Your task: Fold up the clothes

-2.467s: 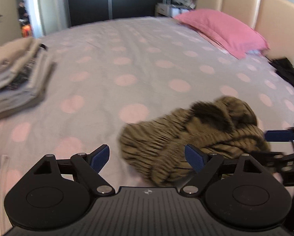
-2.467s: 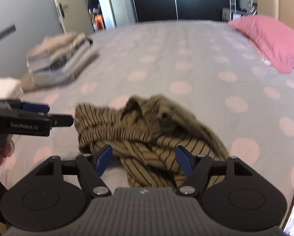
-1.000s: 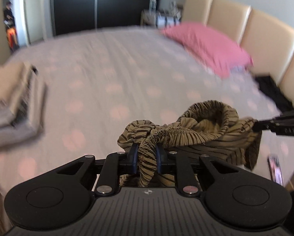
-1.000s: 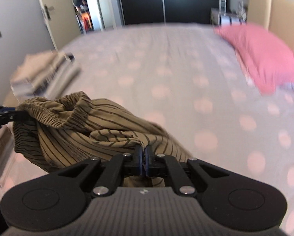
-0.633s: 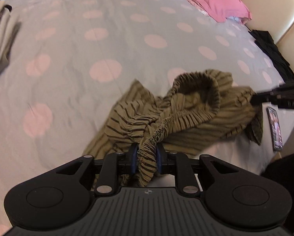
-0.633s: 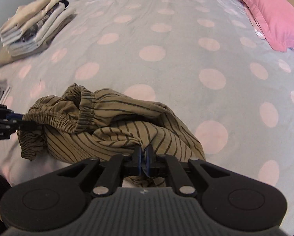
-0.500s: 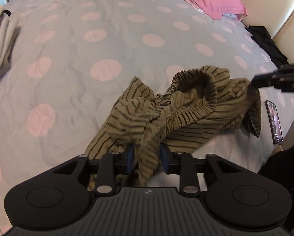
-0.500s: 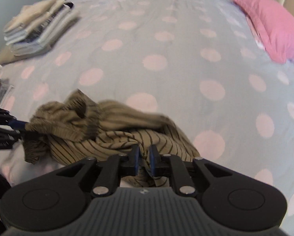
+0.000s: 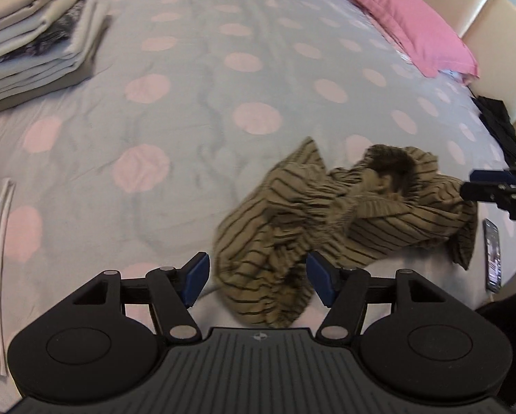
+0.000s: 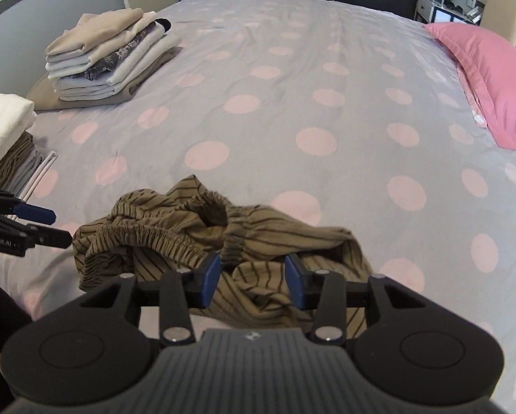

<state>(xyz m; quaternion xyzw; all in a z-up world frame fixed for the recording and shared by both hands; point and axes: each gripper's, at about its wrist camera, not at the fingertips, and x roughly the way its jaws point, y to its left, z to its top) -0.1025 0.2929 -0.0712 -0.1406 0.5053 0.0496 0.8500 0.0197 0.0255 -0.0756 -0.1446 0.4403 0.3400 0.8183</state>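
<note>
Left gripper (image 9: 258, 277) spread wide, crumpled striped olive garment (image 9: 330, 227) w/ elastic waistband between its fingers, prob. not gripped, right gripper (image 10: 252, 279) also spread over garment, bedspread (image 10: 292, 103) w/ pink dots, folded stack (image 10: 109, 62) far left, pink pillow (image 9: 406, 24) far right.

bed (image 10: 292, 79) with grey duvet cover, pink polka dots. near edge: crumpled olive striped garment (image 10: 220, 238) (image 9: 327, 220), elastic waistband visible. far left: stack of folded clothes (image 10: 109, 58) (image 9: 33, 31), beige on top. left edge: second folded pile (image 10: 9, 145), white piece on top. right, by headboard: pink pillow (image 10: 485, 79) (image 9: 406, 20); black item (image 9: 499, 124) beside it. phone (image 9: 492, 255) at right near edge.
</note>
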